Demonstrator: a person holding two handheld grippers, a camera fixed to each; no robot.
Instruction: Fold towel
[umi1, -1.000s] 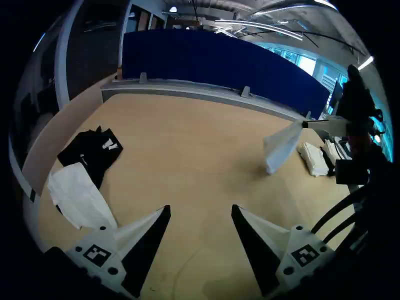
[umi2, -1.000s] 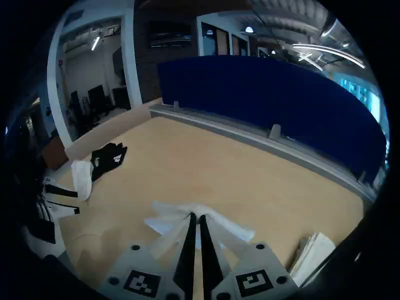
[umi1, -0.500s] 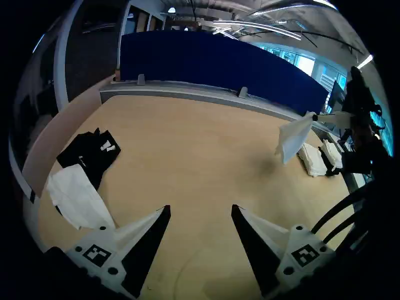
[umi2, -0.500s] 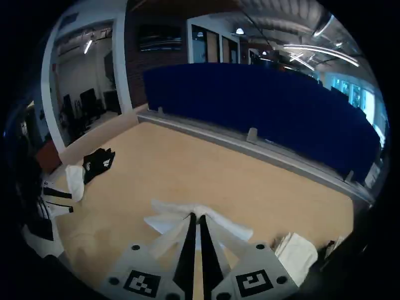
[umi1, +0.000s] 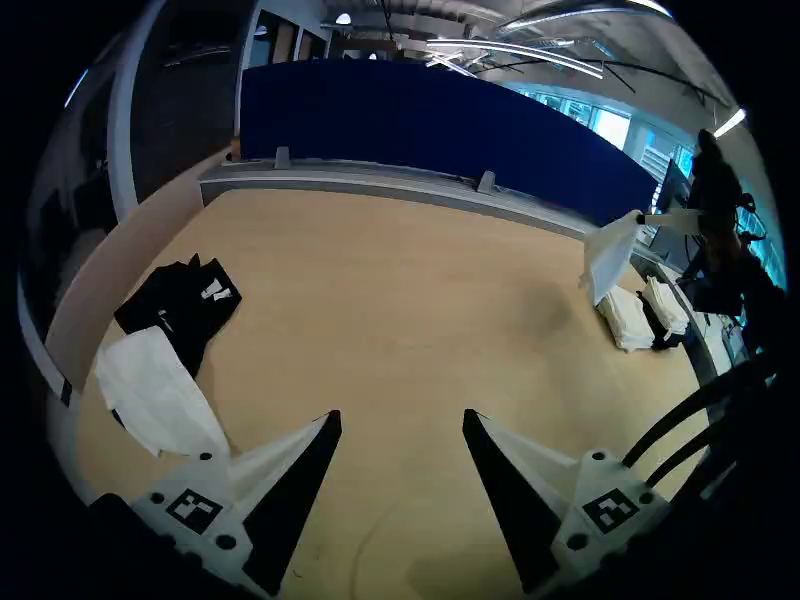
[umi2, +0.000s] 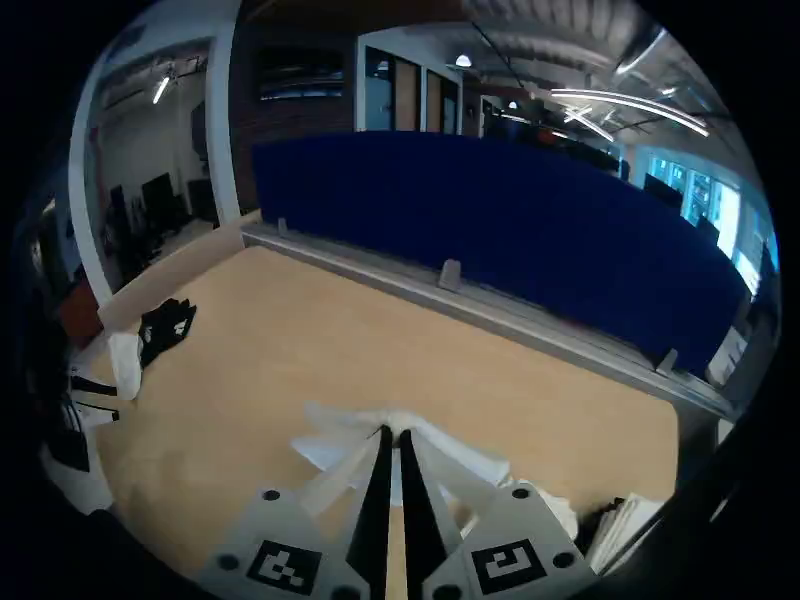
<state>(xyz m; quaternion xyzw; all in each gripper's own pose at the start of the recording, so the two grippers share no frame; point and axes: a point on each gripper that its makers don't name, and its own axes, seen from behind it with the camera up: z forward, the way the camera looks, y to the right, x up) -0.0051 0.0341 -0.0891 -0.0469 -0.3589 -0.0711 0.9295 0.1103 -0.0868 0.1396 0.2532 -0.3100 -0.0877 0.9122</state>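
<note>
Both fingers of the right gripper (umi2: 390, 432) pinch the white towel (umi2: 455, 458), which hangs by the table's (umi1: 400, 290) right edge near the stack of folded towels (umi1: 625, 318), while the left gripper (umi1: 400, 420) hovers spread at the front edge, so stacking seems underway and lowering comes next.

A wide wooden table (umi1: 400, 290) was seen in both views. Along the table's far edge a grey rail (umi1: 380, 183) was fixed, and a long dark blue partition (umi1: 420, 120) was stood upright on it. A crumpled black garment (umi1: 180, 305) was laid on the table near its left edge. Curved black chair bars (umi1: 705, 398) were seen by the table's near right corner. Above the table, long strip lights (umi1: 520, 48) were hung from the ceiling, and bright windows (umi1: 612, 128) were seen past the table's far right end.
</note>
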